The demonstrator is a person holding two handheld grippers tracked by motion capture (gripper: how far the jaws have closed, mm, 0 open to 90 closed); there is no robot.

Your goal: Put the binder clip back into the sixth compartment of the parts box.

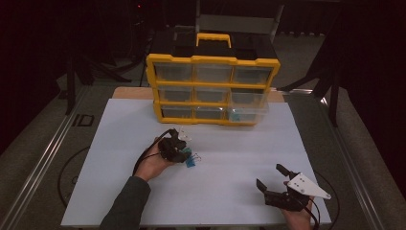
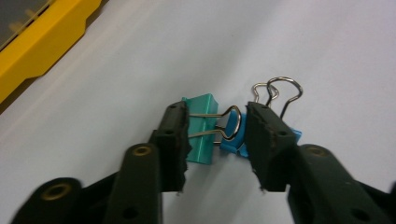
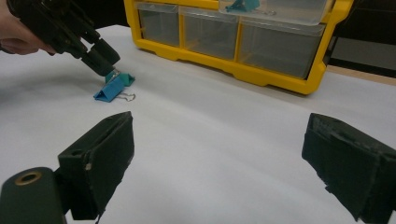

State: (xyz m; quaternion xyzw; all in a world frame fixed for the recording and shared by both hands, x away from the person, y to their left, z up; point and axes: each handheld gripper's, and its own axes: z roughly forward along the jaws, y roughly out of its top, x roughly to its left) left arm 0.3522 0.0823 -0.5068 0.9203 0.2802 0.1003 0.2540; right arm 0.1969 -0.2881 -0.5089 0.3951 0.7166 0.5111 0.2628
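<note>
A teal binder clip (image 2: 201,148) and a blue binder clip (image 2: 231,144) lie side by side on the white table sheet (image 1: 225,153). My left gripper (image 2: 215,109) points down at them from the left, its jaws narrowed around the teal clip. One pad rests against the clip's side, and the other stands a small gap from its wire handle and partly over the blue clip. From the right gripper view, the left gripper (image 3: 105,63) covers the teal clip (image 3: 125,77), with the blue clip (image 3: 109,89) beside it. My right gripper (image 1: 269,175) rests open near the front right edge, nothing between its jaws.
A yellow organizer (image 1: 213,61) with clear drawers stands at the back of the sheet. Its lower right drawer (image 1: 246,112) sticks out and holds a teal clip (image 3: 243,4). The person's left hand (image 1: 151,165) and sleeve come in from the bottom.
</note>
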